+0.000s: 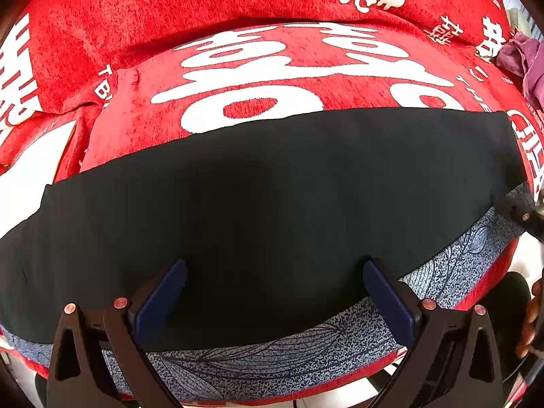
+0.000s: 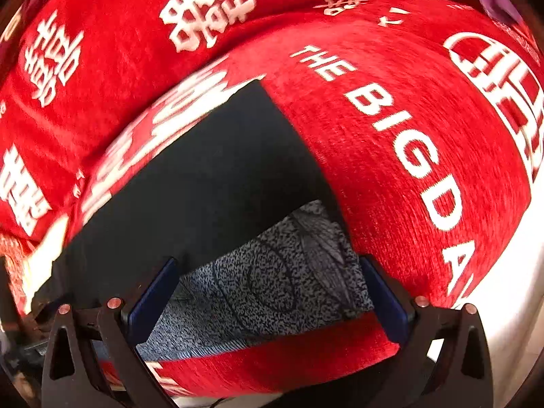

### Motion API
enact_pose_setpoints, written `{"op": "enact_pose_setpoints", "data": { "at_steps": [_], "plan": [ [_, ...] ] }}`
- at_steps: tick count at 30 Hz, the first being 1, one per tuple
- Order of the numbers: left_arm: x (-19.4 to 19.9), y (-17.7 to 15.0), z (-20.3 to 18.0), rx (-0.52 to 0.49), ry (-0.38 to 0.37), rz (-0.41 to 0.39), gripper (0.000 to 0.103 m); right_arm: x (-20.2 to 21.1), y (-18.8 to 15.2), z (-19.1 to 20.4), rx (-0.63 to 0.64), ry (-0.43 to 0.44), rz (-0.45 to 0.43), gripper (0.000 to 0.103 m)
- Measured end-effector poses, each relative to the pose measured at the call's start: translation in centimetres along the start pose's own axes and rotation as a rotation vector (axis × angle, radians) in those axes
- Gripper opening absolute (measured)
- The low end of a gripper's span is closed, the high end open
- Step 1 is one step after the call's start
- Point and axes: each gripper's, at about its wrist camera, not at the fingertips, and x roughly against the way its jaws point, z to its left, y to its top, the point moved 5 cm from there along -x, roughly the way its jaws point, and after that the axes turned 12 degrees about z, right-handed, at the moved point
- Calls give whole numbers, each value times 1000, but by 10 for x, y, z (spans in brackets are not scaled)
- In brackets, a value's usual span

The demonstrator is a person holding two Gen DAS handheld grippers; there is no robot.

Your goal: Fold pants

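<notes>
The pants [image 1: 272,204] lay flat as a dark, smooth band across the red printed cover [image 1: 238,78], their near edge resting on a blue-grey leaf-patterned cloth [image 1: 265,357] along the front of the seat. By their even outline, at least one fold appeared done; a further fold across the length seemingly remained. The left gripper [image 1: 275,292] hovered over the near edge, jaws spread, holding nothing. The right gripper [image 2: 268,292] stood spread wide above the pants' right end and the patterned cloth, likewise empty. Open cover lay beyond the far edge and to the right. A purple garment [image 1: 523,64] sat well apart.
</notes>
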Motion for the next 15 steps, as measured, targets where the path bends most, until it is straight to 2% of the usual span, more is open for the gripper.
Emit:
{"op": "enact_pose_setpoints", "data": {
  "at_steps": [2, 3, 5, 9, 14, 15],
  "plan": [
    [-1, 0, 1, -10, -11, 0, 103, 0, 0, 9, 51, -50, -1, 103],
    [-1, 0, 1, -13, -15, -3, 103, 1, 2, 11, 54, -25, -18, 103],
    [0, -2, 1, -17, -16, -19, 103, 5, 3, 11, 50, 84, -54, 103],
    [2, -10, 2, -11, -25, -50, 103, 8, 2, -2, 9, 165, -59, 103],
    [1, -7, 2, -23, -21, -21, 103, 5, -3, 4, 52, 120, -50, 103],
    [1, -7, 2, -30, -21, -19, 103, 8, -5, 4, 55, 121, -57, 100]
  ]
}}
